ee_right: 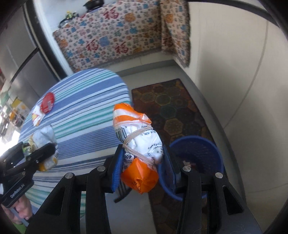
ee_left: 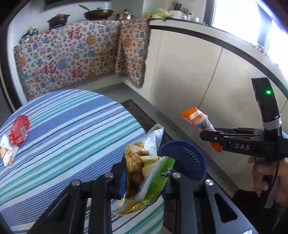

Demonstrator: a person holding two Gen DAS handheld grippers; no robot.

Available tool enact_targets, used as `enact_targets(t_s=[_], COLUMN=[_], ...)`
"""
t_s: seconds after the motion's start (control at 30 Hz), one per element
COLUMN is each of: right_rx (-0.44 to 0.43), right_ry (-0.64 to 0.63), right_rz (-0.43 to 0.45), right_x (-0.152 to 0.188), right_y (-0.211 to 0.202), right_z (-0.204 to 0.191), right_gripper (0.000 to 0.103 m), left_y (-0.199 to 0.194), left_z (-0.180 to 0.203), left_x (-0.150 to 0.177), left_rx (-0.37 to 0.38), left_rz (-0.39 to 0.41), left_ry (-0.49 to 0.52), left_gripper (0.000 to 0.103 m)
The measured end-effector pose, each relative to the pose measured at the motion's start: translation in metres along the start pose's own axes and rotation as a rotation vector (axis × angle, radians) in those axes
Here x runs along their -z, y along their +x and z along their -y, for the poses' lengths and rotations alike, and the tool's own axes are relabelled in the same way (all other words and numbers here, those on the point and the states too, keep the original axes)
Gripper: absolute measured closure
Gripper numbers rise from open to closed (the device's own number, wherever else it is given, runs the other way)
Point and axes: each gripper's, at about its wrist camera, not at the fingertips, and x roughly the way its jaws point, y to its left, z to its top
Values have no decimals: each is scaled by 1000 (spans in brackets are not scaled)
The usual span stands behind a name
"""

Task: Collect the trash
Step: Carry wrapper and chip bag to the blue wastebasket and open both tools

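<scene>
My left gripper [ee_left: 144,181] is shut on a crumpled snack bag [ee_left: 144,162], green, white and brown, held at the right edge of the striped table [ee_left: 72,126]. My right gripper [ee_right: 142,162] is shut on an orange and white packet tied with a rubber band [ee_right: 138,142], held in the air left of and above the blue bin [ee_right: 198,153]. The bin also shows in the left wrist view [ee_left: 185,158] on the floor beside the table. The right gripper also shows in the left wrist view [ee_left: 208,135], with its packet [ee_left: 198,118]. A red lid [ee_left: 19,130] and a white and orange wrapper [ee_left: 7,153] lie on the table's far left.
A dark patterned rug [ee_right: 172,108] lies on the floor under the bin. A cream cabinet wall [ee_left: 189,72] runs along the right. A patterned cloth [ee_left: 72,54] hangs over the counter behind, with pots [ee_left: 97,13] on top. The left gripper shows in the right wrist view [ee_right: 43,151].
</scene>
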Motion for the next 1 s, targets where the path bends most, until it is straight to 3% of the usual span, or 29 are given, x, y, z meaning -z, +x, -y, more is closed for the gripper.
enact_targets(t_s=[0.17, 0.33, 0.67, 0.7, 0.73, 0.77, 0.8, 1.0], right_rx=[49, 59, 57, 53, 48, 45, 39, 70], right_ry=[147, 247, 327, 338, 348, 351, 351, 354], right_rz=[-41, -68, -81, -83, -86, -83, -73, 12], right_x=[7, 12, 22, 24, 26, 26, 27, 24], right_y=[11, 29, 61, 64, 67, 69, 70, 49], right_z=[76, 124, 171, 175, 179, 182, 184, 190], right_gripper=[59, 59, 59, 56, 56, 50, 40, 38], left_y=[55, 106, 176, 184, 191, 196, 201, 188], left_z=[46, 73, 103, 105, 106, 108, 107, 104], left_x=[-14, -22, -28, -30, -31, -30, -31, -39], left_rx=[109, 175, 180, 182, 186, 190, 194, 180], left_rz=[-64, -115, -183, -185, -191, -198, -203, -158], left_ry=[28, 31, 75, 76, 73, 66, 52, 36], left_gripper=[75, 75, 74, 72, 63, 56, 41, 40])
